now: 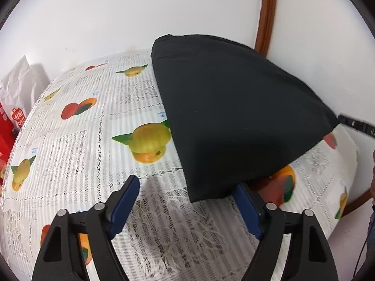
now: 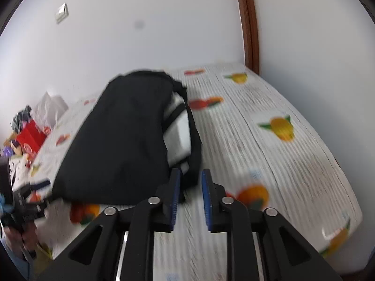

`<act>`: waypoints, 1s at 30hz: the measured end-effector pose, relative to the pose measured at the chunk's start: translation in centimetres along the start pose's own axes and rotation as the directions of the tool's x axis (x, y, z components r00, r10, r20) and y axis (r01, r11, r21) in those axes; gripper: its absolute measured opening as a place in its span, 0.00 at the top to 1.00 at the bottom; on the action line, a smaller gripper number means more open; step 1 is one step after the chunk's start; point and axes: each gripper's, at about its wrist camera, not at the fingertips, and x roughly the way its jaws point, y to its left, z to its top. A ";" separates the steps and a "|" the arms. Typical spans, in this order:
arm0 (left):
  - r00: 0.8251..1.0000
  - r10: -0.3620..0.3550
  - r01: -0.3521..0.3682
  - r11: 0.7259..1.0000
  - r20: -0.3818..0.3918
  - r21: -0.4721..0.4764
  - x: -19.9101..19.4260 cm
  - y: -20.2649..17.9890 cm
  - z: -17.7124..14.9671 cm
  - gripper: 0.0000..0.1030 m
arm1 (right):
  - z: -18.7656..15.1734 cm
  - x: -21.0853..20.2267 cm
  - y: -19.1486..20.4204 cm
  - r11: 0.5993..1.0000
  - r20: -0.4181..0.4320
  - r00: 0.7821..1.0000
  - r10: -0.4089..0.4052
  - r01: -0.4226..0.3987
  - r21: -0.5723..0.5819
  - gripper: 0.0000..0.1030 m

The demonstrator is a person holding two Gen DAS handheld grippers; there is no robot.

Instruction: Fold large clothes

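A large black garment [image 1: 234,117] lies partly folded on the fruit-print tablecloth [image 1: 82,140], its right edge lifted off the table. My left gripper [image 1: 187,192] is open, its blue pads either side of the garment's near corner, holding nothing. In the right wrist view the garment [image 2: 121,145] is a blurred black mound with a white patch showing in a fold. My right gripper [image 2: 191,175] has its jaws slightly apart with a black edge of the garment at its tips; the view is blurred. The right gripper's tip [image 1: 356,125] meets the garment's raised corner in the left wrist view.
A white wall and a brown wooden frame [image 1: 266,16] stand behind the table. A white bag [image 1: 16,82] and red packaging [image 1: 7,126] sit at the table's far left. The left gripper and a hand [image 2: 21,208] show at the left of the right wrist view.
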 end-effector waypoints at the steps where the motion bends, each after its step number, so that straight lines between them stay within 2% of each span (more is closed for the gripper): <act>1: 1.000 -0.009 0.009 1.000 0.002 0.001 -0.2 0.0 -0.1 0.31 | -0.5 0.0 0.0 1.000 -0.016 1.000 0.002 -0.002 -0.007 0.78; 2: 1.000 -0.022 0.022 1.000 0.003 0.000 -0.3 -0.1 -0.2 0.33 | -0.9 0.2 0.2 1.000 -0.035 0.999 0.007 -0.008 -0.018 0.75; 6: 0.996 -0.087 0.087 0.996 0.008 -0.025 -0.4 -0.2 -0.3 0.53 | -1.6 2.4 1.4 0.999 -0.085 0.996 0.022 -0.026 -0.044 0.73; 8: 0.996 -0.091 0.091 0.995 0.006 -0.033 -0.3 -0.4 -0.2 0.56 | -1.4 3.5 1.9 0.998 -0.086 0.995 0.049 -0.052 -0.032 0.73; 11: 0.995 -0.095 0.095 0.995 0.003 -0.034 -0.2 -0.7 -0.2 0.63 | -1.1 4.9 2.3 1.000 -0.088 0.996 0.018 -0.020 -0.023 0.73; 13: 0.996 -0.093 0.093 0.995 -0.001 -0.036 -0.1 -0.7 -0.1 0.68 | -0.8 5.7 2.4 0.999 -0.089 0.995 0.044 -0.045 -0.005 0.73; 14: 0.996 -0.091 0.090 0.995 -0.004 -0.037 0.0 -0.7 0.0 0.69 | -0.7 6.0 2.4 0.999 -0.092 0.994 0.051 -0.051 0.000 0.76; 15: 0.996 -0.087 0.087 0.995 -0.005 -0.043 0.1 -0.6 0.1 0.72 | -0.6 6.3 2.5 0.998 -0.096 0.994 0.057 -0.057 0.004 0.84; 18: 0.996 -0.089 0.088 0.994 -0.011 -0.064 0.4 -0.1 0.4 0.80 | -0.2 6.7 3.3 0.998 -0.086 0.995 0.055 -0.056 -0.006 0.92; 23: 0.996 -0.087 0.086 0.993 -0.001 -0.082 0.5 1.3 0.9 0.83 | 1.0 7.8 5.1 0.997 -0.093 0.993 0.068 -0.071 -0.036 0.93; 30: 0.998 -0.057 0.054 0.987 -0.012 -0.153 0.9 5.6 2.1 0.83 | 3.4 10.5 8.6 0.988 -0.129 0.984 0.125 -0.135 -0.071 0.94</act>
